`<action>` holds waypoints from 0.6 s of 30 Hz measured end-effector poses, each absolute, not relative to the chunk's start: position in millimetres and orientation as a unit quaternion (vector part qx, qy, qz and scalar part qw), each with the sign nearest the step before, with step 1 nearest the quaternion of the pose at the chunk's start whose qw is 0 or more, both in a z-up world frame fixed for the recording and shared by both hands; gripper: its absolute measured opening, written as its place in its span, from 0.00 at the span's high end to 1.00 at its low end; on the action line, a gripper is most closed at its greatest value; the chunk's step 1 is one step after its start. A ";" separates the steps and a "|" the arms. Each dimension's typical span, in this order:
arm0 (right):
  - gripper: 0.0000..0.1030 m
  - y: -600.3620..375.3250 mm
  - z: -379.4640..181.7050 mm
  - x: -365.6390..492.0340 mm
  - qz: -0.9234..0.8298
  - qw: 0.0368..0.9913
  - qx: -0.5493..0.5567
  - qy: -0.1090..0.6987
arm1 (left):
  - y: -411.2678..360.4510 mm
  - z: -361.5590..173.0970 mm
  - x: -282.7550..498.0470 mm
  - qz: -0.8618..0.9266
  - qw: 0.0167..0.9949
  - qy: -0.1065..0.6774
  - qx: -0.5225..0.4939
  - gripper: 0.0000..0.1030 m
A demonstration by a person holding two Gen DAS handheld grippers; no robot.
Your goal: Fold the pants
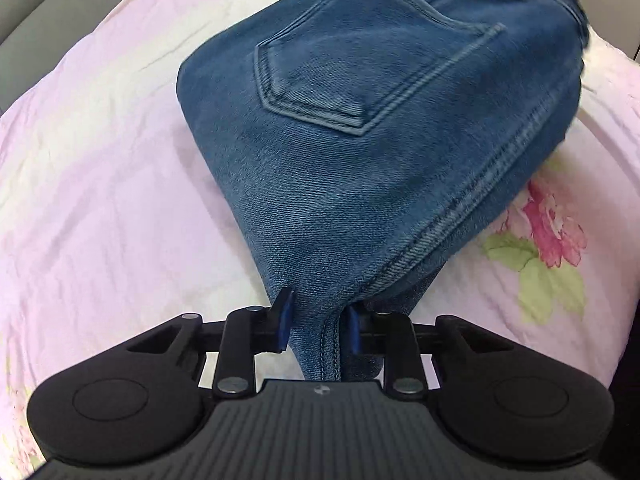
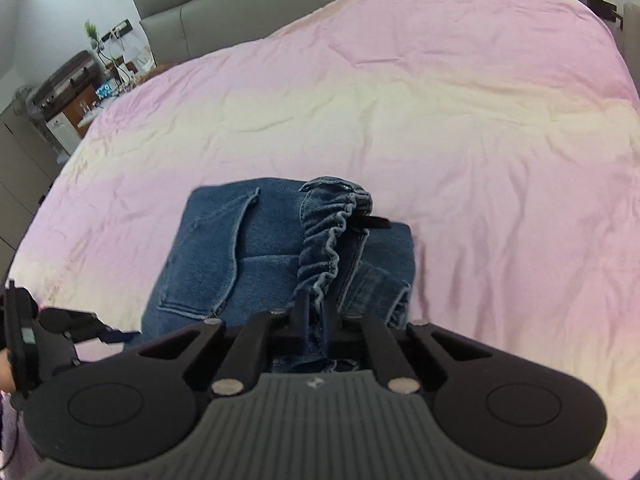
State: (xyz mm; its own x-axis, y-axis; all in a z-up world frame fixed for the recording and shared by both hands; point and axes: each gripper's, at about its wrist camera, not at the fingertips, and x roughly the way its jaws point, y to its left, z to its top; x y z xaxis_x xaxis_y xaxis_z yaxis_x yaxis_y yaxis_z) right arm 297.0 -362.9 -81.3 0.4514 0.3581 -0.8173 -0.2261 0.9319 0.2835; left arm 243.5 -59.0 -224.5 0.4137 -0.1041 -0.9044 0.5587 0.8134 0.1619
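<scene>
Blue denim pants (image 1: 360,120) lie folded in a thick bundle on the pink bed cover (image 1: 100,160), back pocket (image 1: 340,80) facing up. My left gripper (image 1: 320,324) is closed on the near corner of the bundle, with denim filling the gap between its blue pads (image 1: 285,320). In the right wrist view the pants (image 2: 248,248) sit just ahead, their gathered elastic waistband (image 2: 324,240) standing up. My right gripper (image 2: 316,320) is shut on that waistband fabric. The left gripper (image 2: 116,336) shows at the bundle's left edge.
The pink cover (image 2: 440,120) spreads wide beyond and to both sides of the pants. A grey padded headboard (image 2: 240,12) closes the far end. A cluttered bedside stand (image 2: 80,80) sits at the far left. A printed flower (image 1: 552,224) marks the cover right of the bundle.
</scene>
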 end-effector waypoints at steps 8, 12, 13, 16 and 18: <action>1.00 -368.9 -157.2 264.2 0.145 0.839 0.061 0.521 | -63.5 -228.3 243.5 -0.202 0.796 0.515 0.245 0.70; 1.00 -368.4 -189.7 276.6 0.134 0.827 0.080 0.540 | -64.3 -218.5 249.6 -0.209 0.783 0.530 0.250 0.69; 0.99 -369.4 -190.7 277.3 0.135 0.826 0.087 0.541 | -65.4 -213.5 249.9 -0.214 0.778 0.532 0.255 0.68; 0.88 -381.9 -180.7 280.7 0.140 0.821 0.120 0.540 | -59.2 -199.6 250.8 -0.217 0.755 0.557 0.271 0.69; 0.74 -392.9 -169.1 282.8 0.140 0.821 0.144 0.535 | -52.2 -180.0 249.3 -0.236 0.757 0.551 0.262 0.69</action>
State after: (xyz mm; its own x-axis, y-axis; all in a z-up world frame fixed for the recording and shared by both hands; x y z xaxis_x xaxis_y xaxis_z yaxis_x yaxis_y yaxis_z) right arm 282.8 -392.9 -169.1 0.3891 0.3844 -0.8372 -0.0769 0.9192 0.3863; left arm 249.3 -52.2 -180.0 0.2819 -0.0691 -0.9570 0.6454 0.7516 0.1358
